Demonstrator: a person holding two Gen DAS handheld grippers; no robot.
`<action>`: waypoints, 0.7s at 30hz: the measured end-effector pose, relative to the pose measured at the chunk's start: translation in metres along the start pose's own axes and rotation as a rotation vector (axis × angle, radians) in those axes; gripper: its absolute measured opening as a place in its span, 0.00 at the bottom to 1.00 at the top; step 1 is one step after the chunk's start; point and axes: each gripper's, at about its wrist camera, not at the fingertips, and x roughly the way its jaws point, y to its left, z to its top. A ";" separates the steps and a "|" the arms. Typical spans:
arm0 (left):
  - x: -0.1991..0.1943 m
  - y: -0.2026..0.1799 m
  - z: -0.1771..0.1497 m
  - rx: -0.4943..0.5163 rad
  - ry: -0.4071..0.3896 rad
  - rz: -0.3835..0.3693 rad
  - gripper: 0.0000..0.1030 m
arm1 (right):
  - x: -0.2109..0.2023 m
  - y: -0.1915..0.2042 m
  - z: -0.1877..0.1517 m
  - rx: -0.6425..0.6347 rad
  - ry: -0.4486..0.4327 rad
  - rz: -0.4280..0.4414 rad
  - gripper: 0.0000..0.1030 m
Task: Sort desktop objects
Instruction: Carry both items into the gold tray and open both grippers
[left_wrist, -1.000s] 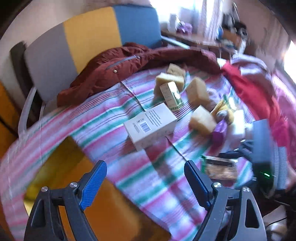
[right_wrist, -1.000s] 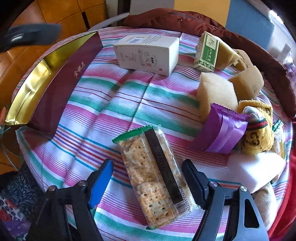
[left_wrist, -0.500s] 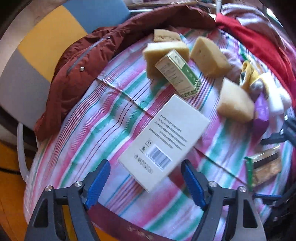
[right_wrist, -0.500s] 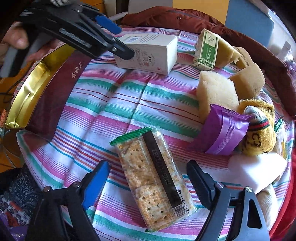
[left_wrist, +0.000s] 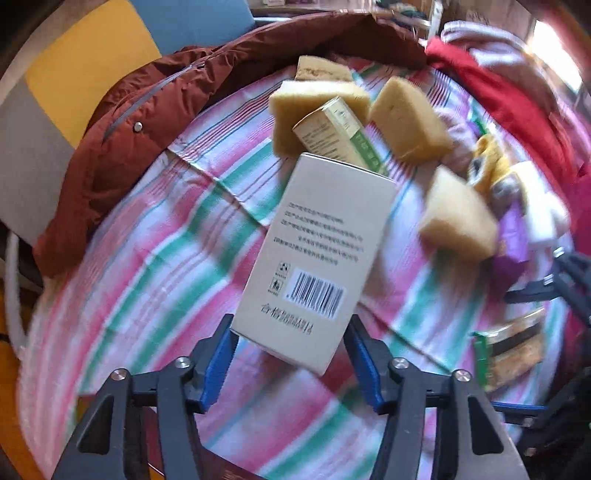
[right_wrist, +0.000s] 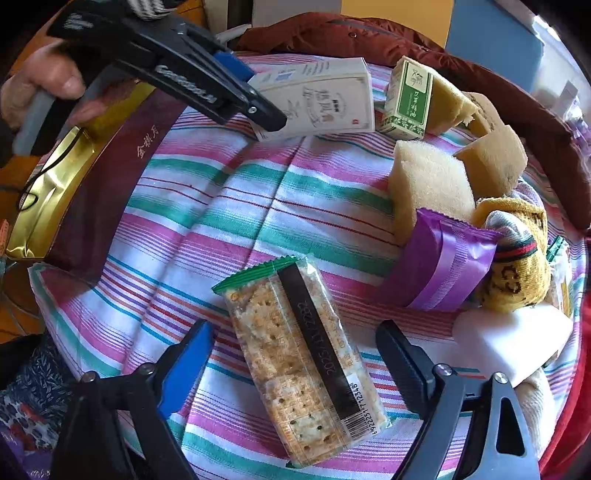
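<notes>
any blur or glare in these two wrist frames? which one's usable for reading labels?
Left wrist view: motion blur smears the striped cloth and sponges; the white box between the left gripper fingers stays fairly sharp, barcode legible. Right wrist view: crisp, cracker pack date print readable, glare only on the gold tray. Both show heavy fisheye bending at the edges.

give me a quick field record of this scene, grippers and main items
left gripper: jaws just closing, pads against the white box, which looks tilted off the cloth
right gripper: open, straddling the cracker pack, not touching it
surface: striped cloth
near white box: small green box leaning on a sponge
container: gold-lined box at cloth edge
</notes>
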 end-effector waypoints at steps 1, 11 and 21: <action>-0.003 -0.001 -0.003 -0.022 -0.001 -0.017 0.54 | 0.000 -0.001 0.000 0.003 -0.004 0.001 0.82; -0.020 -0.033 -0.019 -0.094 -0.023 -0.033 0.53 | -0.005 0.002 0.003 -0.017 -0.036 0.017 0.52; -0.068 -0.022 -0.042 -0.267 -0.172 -0.049 0.51 | -0.007 -0.004 0.010 0.024 -0.074 0.054 0.51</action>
